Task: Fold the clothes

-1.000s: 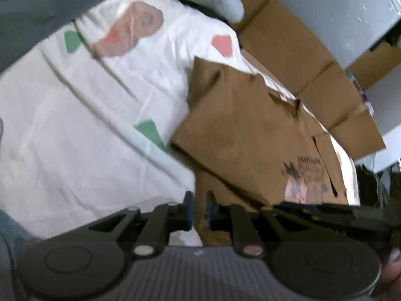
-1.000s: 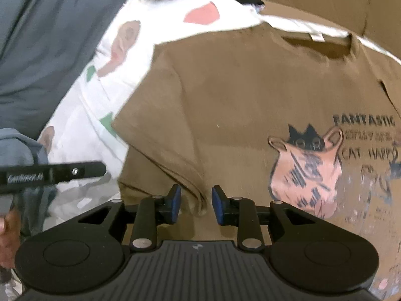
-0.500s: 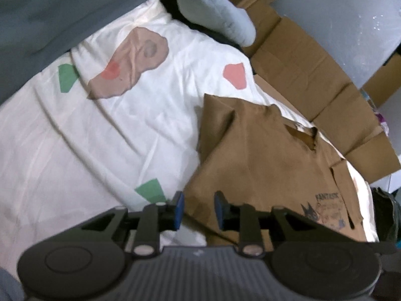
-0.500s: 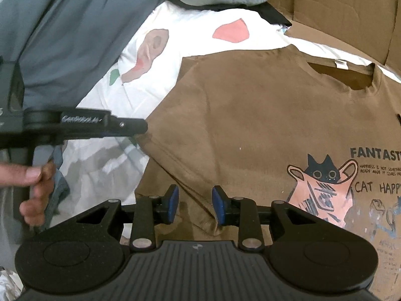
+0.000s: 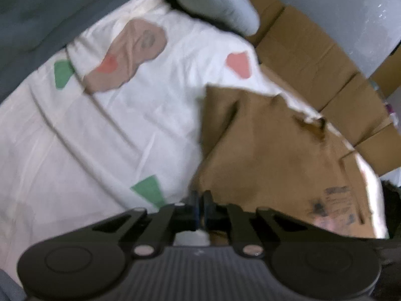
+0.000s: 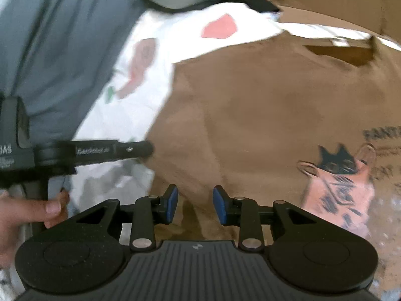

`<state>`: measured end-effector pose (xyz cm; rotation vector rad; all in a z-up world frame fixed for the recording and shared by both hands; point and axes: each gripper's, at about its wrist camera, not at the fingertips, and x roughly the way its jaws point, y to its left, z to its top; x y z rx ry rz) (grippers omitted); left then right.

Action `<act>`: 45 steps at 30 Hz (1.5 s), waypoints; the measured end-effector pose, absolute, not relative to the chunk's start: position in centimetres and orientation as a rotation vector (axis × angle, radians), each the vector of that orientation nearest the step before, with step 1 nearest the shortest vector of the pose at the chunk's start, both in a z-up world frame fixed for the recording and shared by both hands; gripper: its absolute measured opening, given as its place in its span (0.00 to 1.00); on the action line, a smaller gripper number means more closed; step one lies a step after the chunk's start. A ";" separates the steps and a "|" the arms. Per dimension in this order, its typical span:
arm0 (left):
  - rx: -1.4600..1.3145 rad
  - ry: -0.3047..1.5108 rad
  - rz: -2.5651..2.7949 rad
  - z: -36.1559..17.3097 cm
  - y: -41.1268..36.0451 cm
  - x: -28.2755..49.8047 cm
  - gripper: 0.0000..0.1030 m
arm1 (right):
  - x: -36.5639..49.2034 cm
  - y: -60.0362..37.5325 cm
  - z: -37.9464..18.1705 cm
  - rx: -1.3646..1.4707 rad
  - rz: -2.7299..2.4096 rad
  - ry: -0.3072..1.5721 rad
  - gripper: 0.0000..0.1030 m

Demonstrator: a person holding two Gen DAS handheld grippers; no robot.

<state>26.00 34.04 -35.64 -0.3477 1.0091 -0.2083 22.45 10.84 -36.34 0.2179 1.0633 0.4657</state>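
A brown T-shirt [image 6: 250, 105] with a cat print [image 6: 338, 183] lies face up and spread flat on a white sheet [image 5: 100, 130]. In the left wrist view the brown T-shirt [image 5: 270, 155] fills the right half. My left gripper [image 5: 200, 207] sits at the shirt's left sleeve edge, its jaws pressed together on the fabric rim. The right wrist view shows the same left gripper [image 6: 147, 149] from the side, its tip touching that sleeve corner. My right gripper [image 6: 195, 204] hovers open over the shirt's lower left part, with nothing between its blue pads [image 6: 172, 202].
The sheet carries red, green and brown patches [image 5: 130, 57]. A grey pillow [image 5: 225, 5] and flattened cardboard [image 5: 313, 57] lie behind the shirt. Grey fabric [image 6: 62, 50] borders the sheet on the left. A hand [image 6: 30, 210] holds the left gripper's handle.
The left gripper was open half a second ago and has now shut at the sleeve edge. The right gripper has moved closer over the shirt and stayed open.
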 end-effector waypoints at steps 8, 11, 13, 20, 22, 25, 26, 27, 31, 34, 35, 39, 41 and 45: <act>-0.510 0.974 -0.303 -32.9 34.1 26.5 0.04 | 22.4 12.5 -35.1 0.131 0.521 0.995 0.49; -0.537 0.983 -0.323 -32.5 34.0 27.1 0.04 | 22.5 13.3 -34.8 0.117 0.526 0.964 0.49; -0.550 0.979 -0.333 -32.2 33.7 27.4 0.04 | 22.8 13.9 -34.6 0.104 0.522 0.941 0.49; -0.558 0.977 -0.353 -31.3 32.2 28.2 0.04 | 24.6 15.3 -34.1 0.035 0.471 0.884 0.49; -0.588 0.978 -0.363 -31.1 32.0 28.5 0.04 | 24.9 15.5 -34.0 0.015 0.469 0.868 0.49; -0.609 0.968 -0.387 -30.7 31.4 29.1 0.04 | 25.3 15.8 -34.2 -0.013 0.457 0.858 0.49; -0.609 0.964 -0.396 -30.5 31.2 29.3 0.05 | 25.5 15.8 -34.4 -0.021 0.452 0.856 0.49; -0.608 0.960 -0.405 -30.3 31.0 29.5 0.08 | 25.6 15.8 -34.5 -0.028 0.448 0.855 0.49; -0.591 0.938 -0.395 -30.1 30.9 30.1 0.15 | 26.5 14.1 -35.8 -0.003 0.436 0.865 0.33; -0.567 0.940 -0.365 -30.4 31.2 30.4 0.17 | 27.7 12.4 -37.0 0.047 0.431 0.914 0.26; -0.555 0.942 -0.354 -30.5 31.3 30.5 0.19 | 28.0 11.7 -37.3 0.069 0.419 0.922 0.26; -0.544 0.955 -0.309 -31.3 32.0 30.7 0.21 | 28.8 9.0 -38.1 0.180 0.392 0.940 0.25; -0.537 0.958 -0.288 -31.5 32.3 30.7 0.22 | 29.3 7.8 -38.2 0.235 0.395 0.942 0.25; -0.519 0.957 -0.255 -32.0 32.6 31.0 0.29 | 30.4 6.2 -38.4 0.267 0.404 0.949 0.18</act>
